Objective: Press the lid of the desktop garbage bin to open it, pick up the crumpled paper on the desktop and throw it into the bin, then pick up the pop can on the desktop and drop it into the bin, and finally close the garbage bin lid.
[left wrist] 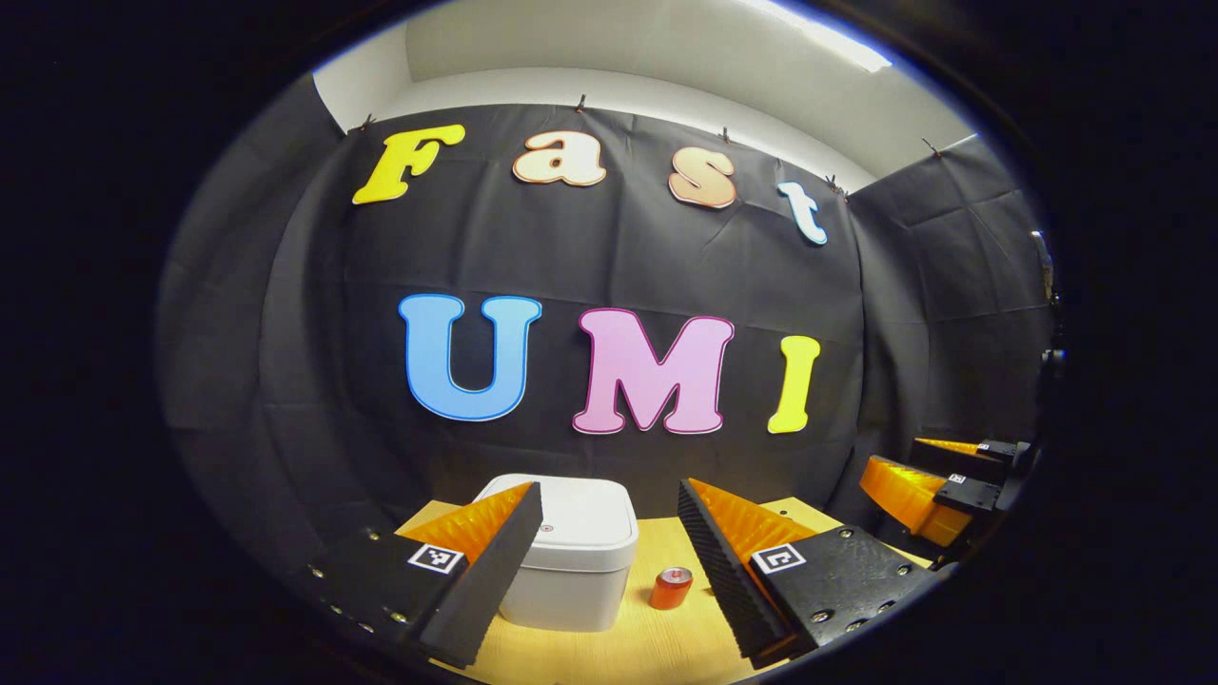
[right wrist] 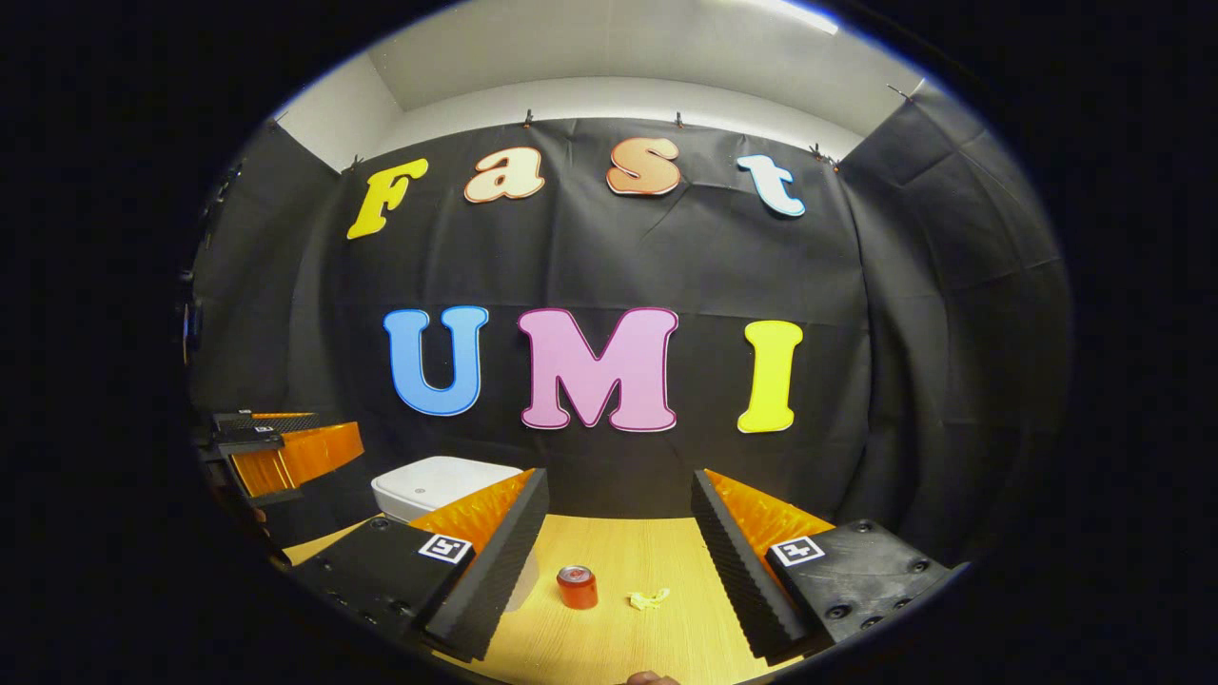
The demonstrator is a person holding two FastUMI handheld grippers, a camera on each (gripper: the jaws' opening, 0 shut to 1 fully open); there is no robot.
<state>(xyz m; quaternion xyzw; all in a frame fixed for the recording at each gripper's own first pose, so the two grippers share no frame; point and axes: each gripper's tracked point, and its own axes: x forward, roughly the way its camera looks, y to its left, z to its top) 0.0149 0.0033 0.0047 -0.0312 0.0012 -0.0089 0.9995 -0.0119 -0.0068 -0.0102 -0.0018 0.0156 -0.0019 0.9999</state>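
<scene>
A pale wooden tabletop (right wrist: 618,647) with a fine straight grain sits inside a booth hung with black cloth, below a white wall band and a ceiling light strip. The white garbage bin (left wrist: 580,561) stands on the tabletop toward its left side, lid down. Just to the right of it the red pop can (right wrist: 577,587) stands upright, and the small crumpled paper (right wrist: 650,598) lies on the wood a little farther right, apart from the can. The left gripper (left wrist: 609,561) is raised above the near edge, fingers released and spread wide with nothing between them, framing the bin and can. The right gripper (right wrist: 618,561) is likewise released and empty, its fingers spread around the can and paper.
</scene>
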